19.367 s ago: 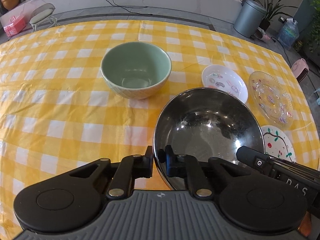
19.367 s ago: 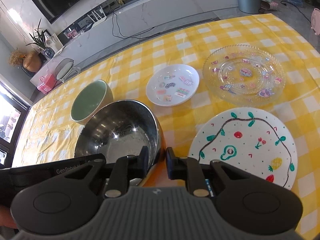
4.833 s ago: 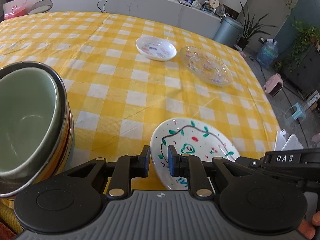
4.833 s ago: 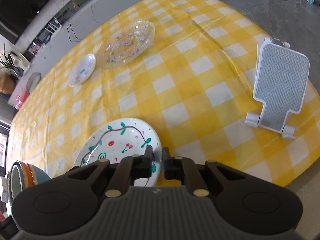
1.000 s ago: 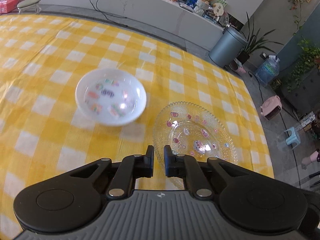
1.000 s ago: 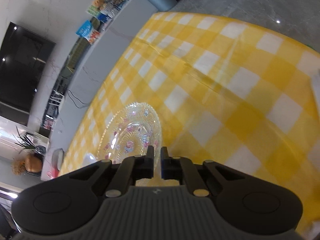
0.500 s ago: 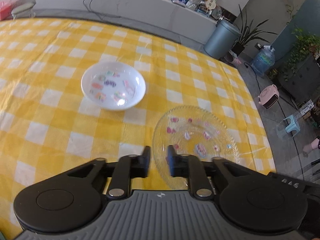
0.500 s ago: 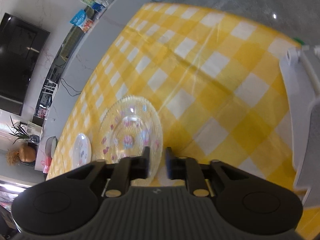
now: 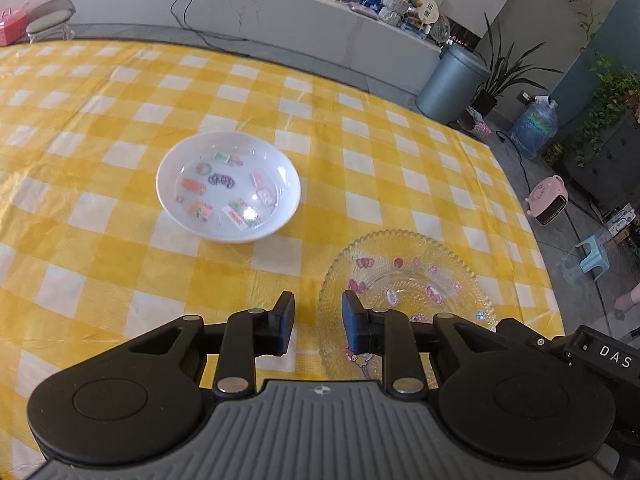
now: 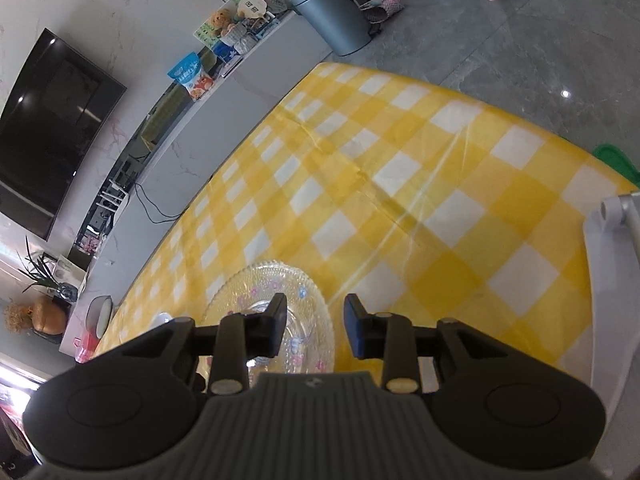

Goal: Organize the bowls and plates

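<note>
Left wrist view. Left gripper (image 9: 317,322) spread moderately wide, nothing between its flat black pads. White dish (image 9: 228,186) sits at about 11 o'clock from the tips, well apart from them, flat on the tablecloth (image 9: 100,216). Dish is round, shallow, glossy white, looks ceramic, its well scattered with small coloured stickers or prints; a bright glare spot near its near side.

Glass plate (image 9: 408,292) lies at 1 to 2 o'clock, just beside the tips. Its scalloped rim passes in the gap between the jaws, and the right pad overlaps the plate's near-left edge in this view; whether it touches cannot be told. Plate is clear, pressed glass with a beaded, pebbled texture and a toothed rim, pink and blue motifs showing through. It is apart from the dish, yellow checks between them.

Tablecloth: yellow and white gingham, smooth with a slight sheen, faint creases.

Right wrist view. Glass plate (image 10: 308,300) at 10 to 11 o'clock of the right gripper (image 10: 314,326), partly hidden under the left finger, its rim edge reaching into the gap. Right gripper likewise parted, holding nothing. White ribbed plastic stand (image 10: 612,280) at 3 o'clock, on the table edge.
</note>
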`<state>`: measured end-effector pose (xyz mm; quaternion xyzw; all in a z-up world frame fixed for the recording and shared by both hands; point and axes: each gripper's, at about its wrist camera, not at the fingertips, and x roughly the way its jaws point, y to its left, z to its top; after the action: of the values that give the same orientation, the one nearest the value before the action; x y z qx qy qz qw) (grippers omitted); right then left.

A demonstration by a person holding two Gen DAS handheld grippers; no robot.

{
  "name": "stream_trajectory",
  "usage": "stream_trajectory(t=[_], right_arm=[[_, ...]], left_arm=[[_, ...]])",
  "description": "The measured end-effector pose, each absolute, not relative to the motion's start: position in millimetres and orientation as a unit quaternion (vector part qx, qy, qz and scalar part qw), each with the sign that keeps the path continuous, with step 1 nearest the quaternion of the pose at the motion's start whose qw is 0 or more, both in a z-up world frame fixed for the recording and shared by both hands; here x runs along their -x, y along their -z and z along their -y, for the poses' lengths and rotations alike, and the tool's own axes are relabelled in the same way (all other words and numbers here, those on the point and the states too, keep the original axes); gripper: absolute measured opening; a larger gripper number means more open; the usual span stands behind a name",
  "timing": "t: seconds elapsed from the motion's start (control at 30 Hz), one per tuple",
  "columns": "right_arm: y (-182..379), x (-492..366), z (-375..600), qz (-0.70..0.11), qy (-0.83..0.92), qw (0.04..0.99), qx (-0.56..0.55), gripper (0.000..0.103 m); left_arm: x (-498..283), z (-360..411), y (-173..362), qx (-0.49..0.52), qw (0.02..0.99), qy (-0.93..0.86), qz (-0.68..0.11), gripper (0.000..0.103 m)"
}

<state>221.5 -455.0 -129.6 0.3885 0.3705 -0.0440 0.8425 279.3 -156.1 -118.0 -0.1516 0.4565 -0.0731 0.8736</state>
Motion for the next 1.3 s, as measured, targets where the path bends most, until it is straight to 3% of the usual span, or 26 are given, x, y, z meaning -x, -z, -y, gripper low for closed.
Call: stream_trajectory(t=[0.27,0.43,1.3], right_arm=[[134,-227,446,-0.389,0.035,0.84,-0.377,0.025],[135,-227,445,-0.394,0.048,0.843,-0.362,0.008],[142,-217,454,-0.402,0.038,0.82,-0.407,0.005]], left_arm=[[-283,155,119,0.167,0.869,0.085,-0.458,0.029],[-283,157,119,0.169,0.867,0.092,-0.46,0.023],[-280,155,118,0.166,0.87,0.091,-0.455,0.014]])
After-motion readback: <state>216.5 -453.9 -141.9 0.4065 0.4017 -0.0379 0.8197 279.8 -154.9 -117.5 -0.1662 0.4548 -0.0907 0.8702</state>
